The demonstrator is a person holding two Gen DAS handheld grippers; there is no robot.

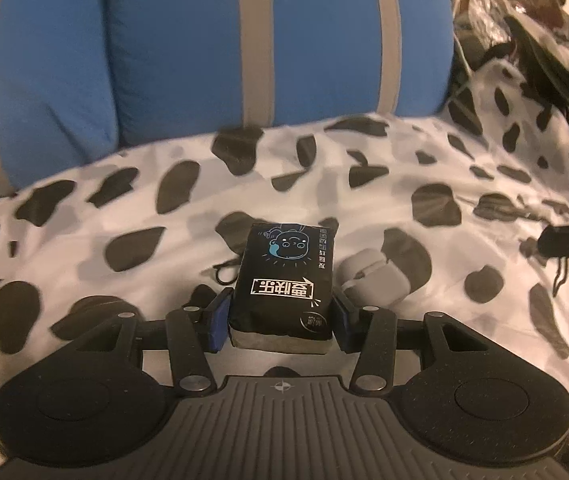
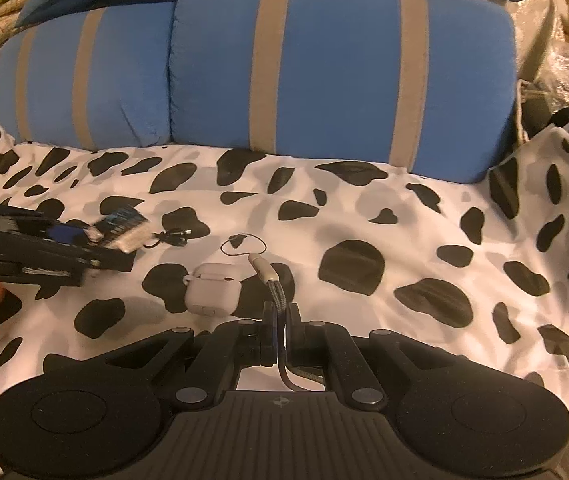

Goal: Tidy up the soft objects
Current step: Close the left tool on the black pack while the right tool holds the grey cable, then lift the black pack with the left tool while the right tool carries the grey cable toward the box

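My left gripper (image 1: 280, 314) is shut on a black tissue pack (image 1: 284, 276) with a cartoon face, held just above the cow-print sheet (image 1: 124, 200). The pack also shows in the right wrist view (image 2: 122, 228), held by the left gripper (image 2: 84, 240) at the left. My right gripper (image 2: 280, 320) is shut on a grey braided cable (image 2: 276, 292) whose plug end (image 2: 258, 266) points forward. A white earbud case (image 2: 212, 290) lies just left of the right gripper; in the left wrist view (image 1: 362, 274) it lies right of the pack.
Two blue pillows with grey stripes (image 2: 324, 72) stand along the back of the bed. A black hair tie (image 2: 244, 246) and a small black cable (image 2: 172, 238) lie on the sheet. Crinkled bags and clutter (image 1: 524, 20) sit at the right. A black object (image 1: 568, 240) lies at the right edge.
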